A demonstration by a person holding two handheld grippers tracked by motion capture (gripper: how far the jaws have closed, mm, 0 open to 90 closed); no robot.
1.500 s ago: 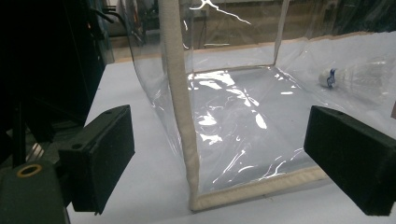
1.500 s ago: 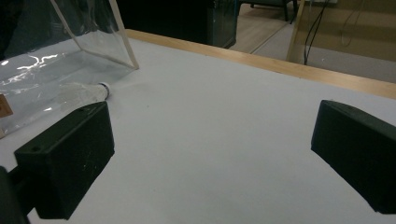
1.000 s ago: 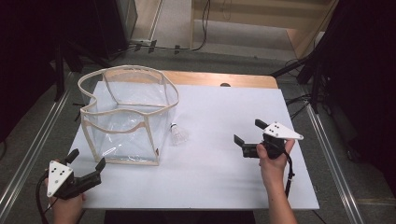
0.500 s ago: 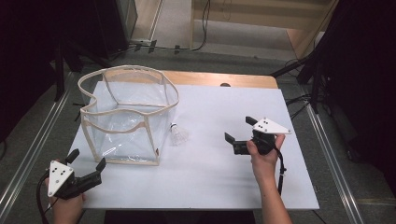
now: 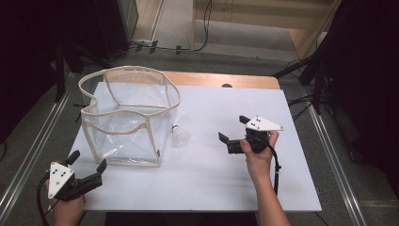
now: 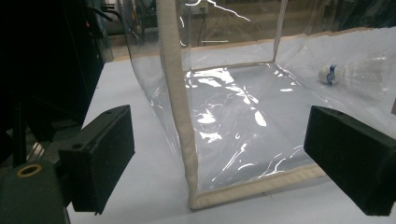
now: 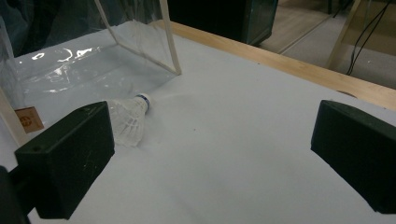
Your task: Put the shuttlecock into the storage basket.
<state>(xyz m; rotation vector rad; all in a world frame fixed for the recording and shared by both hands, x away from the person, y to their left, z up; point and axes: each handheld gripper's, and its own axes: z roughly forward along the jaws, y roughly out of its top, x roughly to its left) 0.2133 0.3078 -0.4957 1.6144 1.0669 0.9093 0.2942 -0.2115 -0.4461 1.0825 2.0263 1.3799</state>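
While the left gripper has stayed parked at the near left corner of the table, jaws spread wide and holding nothing, the right gripper has been on the move. A second ago it sat farther out toward the right side; now it has slid inward across the white surface, and its jaws, also wide open and empty, point toward the shuttlecock.

That shuttlecock lies on its side on the table, just beside the near right corner of the clear plastic bag, outside it, with its cork tip toward the bag. It has not shifted in that time. In the right gripper view it lies ahead and to the left, partly behind the left jaw rather than centred in the gap, so the approach looks unfinished to me.

The bag stands upright with its mouth open, cream trim around the rim, and nothing inside that I can make out. From the left gripper view its near corner seam rises just ahead, between the open jaws.

My reading is that the right hand is closing in to pick up the shuttlecock, most likely to drop it into the bag.
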